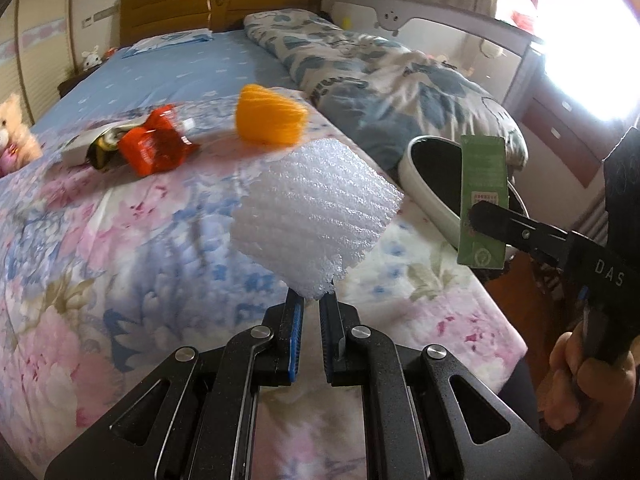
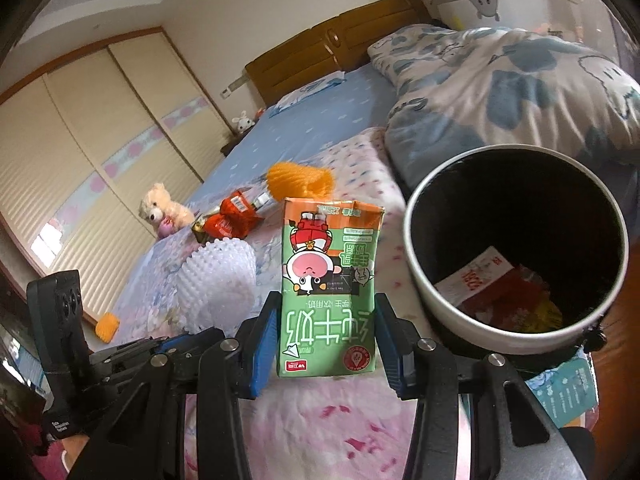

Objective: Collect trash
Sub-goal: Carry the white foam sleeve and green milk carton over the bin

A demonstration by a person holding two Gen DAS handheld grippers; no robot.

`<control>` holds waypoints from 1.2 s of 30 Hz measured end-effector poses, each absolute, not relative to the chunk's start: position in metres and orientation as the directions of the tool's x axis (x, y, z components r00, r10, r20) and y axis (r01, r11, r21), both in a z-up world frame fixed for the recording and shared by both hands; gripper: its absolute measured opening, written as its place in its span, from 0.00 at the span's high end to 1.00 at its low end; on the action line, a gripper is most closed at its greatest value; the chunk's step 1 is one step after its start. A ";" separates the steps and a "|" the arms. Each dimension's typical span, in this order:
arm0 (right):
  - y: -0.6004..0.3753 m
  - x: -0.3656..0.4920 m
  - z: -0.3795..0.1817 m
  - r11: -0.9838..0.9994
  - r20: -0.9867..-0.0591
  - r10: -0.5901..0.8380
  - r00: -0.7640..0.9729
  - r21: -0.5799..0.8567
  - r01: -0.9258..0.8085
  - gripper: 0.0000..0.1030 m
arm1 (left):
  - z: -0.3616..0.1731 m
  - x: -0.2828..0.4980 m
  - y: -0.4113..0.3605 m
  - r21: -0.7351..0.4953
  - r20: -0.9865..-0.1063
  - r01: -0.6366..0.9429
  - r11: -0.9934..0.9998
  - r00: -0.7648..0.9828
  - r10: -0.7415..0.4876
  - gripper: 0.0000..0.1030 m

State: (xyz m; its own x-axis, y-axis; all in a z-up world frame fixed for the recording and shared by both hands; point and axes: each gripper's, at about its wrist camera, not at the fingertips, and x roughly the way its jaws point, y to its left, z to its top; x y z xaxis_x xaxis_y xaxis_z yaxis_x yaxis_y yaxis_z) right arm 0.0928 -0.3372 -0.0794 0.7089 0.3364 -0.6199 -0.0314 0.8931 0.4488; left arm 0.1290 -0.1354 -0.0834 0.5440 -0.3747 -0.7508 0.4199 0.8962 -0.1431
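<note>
The carton (image 2: pixel 329 288) is up off the bed, clamped upside down between the right tongs (image 2: pixel 326 344), whose jaws sit about half apart with the blue pads flat on its two narrow sides. Just right of it gapes the bin (image 2: pixel 436 304), wrappers already lying at the bottom. The foam (image 1: pixel 316 212) hangs left of the carton, pinched by one bottom corner in the left tongs (image 1: pixel 311 312), which are all but shut on it.

Here's the worry: that foam is held by a sliver. It's light and springy, so a quick swing toward the bin could tear the corner or flick the sheet out onto the bed (image 1: pixel 120 240). It's also broad, so dropped off-centre it may catch the rim and slide to the floor.

The carton looks safer, but the grip is low on the box, so a tilt could let it pivot. Any liquid left inside might dribble from the torn top, which now points away from the tongs.

Both tongs are close together near the bin. Going in at once risks a clash.

Farther left wait the orange net (image 1: pixel 270 114) and red wrapper (image 1: pixel 154 146).
</note>
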 end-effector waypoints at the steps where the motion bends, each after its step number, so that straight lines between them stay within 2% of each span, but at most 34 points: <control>1: -0.341 0.090 -0.078 0.895 -0.617 0.324 0.717 0.446 -0.021 0.56 | -0.083 0.129 -0.138 -0.141 -0.751 0.425 0.894 0.542 -0.376 0.93; 36: -0.426 0.065 -0.063 0.874 -0.582 0.220 0.783 0.474 0.107 0.56 | -0.058 0.133 -0.240 -0.080 -0.739 0.580 0.811 0.511 -0.438 0.93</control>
State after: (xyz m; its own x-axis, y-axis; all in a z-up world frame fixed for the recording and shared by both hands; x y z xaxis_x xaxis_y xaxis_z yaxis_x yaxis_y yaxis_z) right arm 0.0651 -0.4262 -0.0627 0.7831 0.2196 -0.5819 0.1074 0.8738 0.4743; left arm 0.1335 -0.2401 -0.0583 0.5113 -0.4383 -0.7392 0.5799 0.8108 -0.0797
